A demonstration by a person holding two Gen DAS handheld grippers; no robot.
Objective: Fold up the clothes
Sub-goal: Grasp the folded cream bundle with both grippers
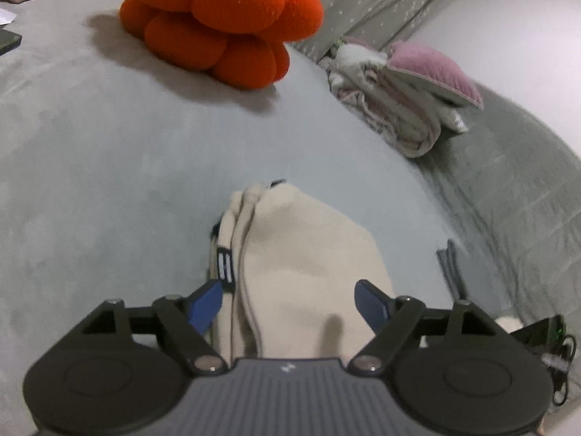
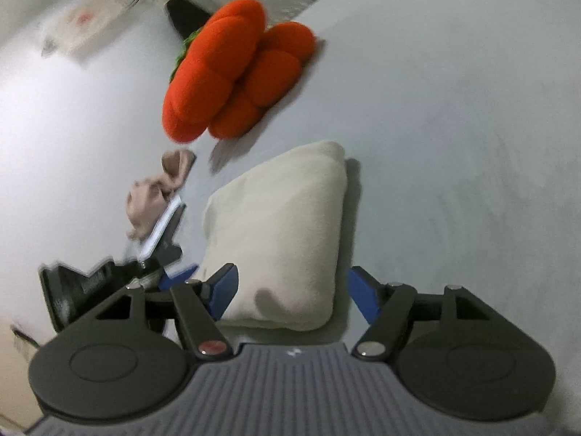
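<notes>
A cream garment (image 1: 301, 254), folded into a thick soft bundle, lies on a pale grey bed cover (image 1: 109, 181). The left gripper (image 1: 288, 305) is low over the near end of the bundle. Its two blue fingers (image 1: 205, 305) stand wide apart, one on each side of the cloth, and they do not squeeze it. A small black label (image 1: 225, 265) shows on the folded edge beside the left finger. In the right wrist view the same cream garment (image 2: 279, 232) sits between the right gripper (image 2: 292, 292) fingers. Those jaws are spread wide too, and the pads do not press on the cloth. A big orange plush toy (image 1: 221, 21) rests farther back on the bed, well apart from the bundle. A heap of pink and white clothes (image 1: 403, 98) lies off to the right, at the edge of a grey-green starry blanket (image 1: 508, 200). A crumpled tan cloth (image 2: 159, 189) lies left of the bundle in the right wrist view.
</notes>
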